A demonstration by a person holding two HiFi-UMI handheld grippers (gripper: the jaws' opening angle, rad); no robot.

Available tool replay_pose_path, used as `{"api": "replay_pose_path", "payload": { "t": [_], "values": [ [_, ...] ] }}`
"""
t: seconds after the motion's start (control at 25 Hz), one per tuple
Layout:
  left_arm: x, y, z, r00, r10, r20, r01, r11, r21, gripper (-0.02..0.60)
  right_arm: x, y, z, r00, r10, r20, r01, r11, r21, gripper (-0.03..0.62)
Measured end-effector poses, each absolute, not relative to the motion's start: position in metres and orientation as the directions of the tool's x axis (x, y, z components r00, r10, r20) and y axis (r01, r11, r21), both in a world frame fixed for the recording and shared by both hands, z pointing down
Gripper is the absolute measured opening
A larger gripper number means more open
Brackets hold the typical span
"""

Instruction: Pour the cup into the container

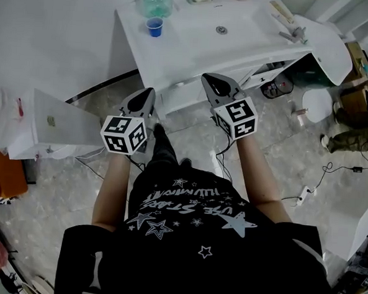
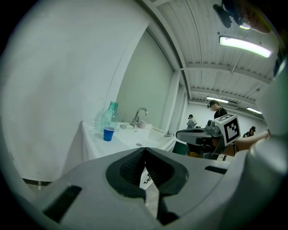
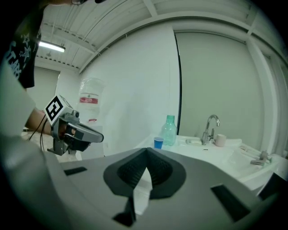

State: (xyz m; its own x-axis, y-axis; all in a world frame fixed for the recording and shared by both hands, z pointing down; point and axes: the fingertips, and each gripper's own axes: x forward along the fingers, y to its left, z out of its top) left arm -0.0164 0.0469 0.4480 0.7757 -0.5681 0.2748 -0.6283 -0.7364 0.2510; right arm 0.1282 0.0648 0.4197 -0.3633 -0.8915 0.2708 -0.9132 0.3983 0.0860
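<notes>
A small blue cup (image 1: 154, 26) stands at the back left of a white sink counter (image 1: 197, 35), right in front of a green plastic bottle (image 1: 157, 0). The basin's drain (image 1: 221, 30) lies to the right of them. My left gripper (image 1: 144, 96) and right gripper (image 1: 214, 82) hover side by side in front of the counter, well short of the cup, both shut with nothing between the jaws. The left gripper view shows the cup (image 2: 108, 133) and bottle (image 2: 110, 117) far ahead, above its closed jaw tips. From the right gripper the cup (image 3: 158, 143) sits beside the bottle (image 3: 169, 130).
A faucet (image 3: 210, 128) and a small pale cup (image 3: 220, 140) stand at the back of the sink. A white cabinet (image 1: 55, 124) stands at the left. Cables and a power strip (image 1: 303, 195) lie on the marble floor at the right, near a person (image 1: 352, 134).
</notes>
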Motion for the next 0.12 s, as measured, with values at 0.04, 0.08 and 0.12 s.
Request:
{"api": "replay_pose_path", "payload": {
  "t": [0.04,0.08,0.12],
  "values": [
    [-0.018,0.053,0.447,0.776,-0.569,0.272,-0.628,-0.735,0.256,0.011,0.128,0.071,0.418,-0.363,-0.892,0.269,-0.914,0.396,0.081,0.006],
    [-0.019,0.059,0.446,0.776,-0.57,0.271,-0.629,-0.733,0.26,0.011,0.128,0.077,0.416,-0.362,-0.893,0.267,-0.916,0.394,0.077,0.006],
    [-0.02,0.065,0.445,0.776,-0.57,0.269,-0.629,-0.731,0.264,0.011,0.127,0.083,0.414,-0.36,-0.894,0.266,-0.917,0.391,0.072,0.006]
  ]
}}
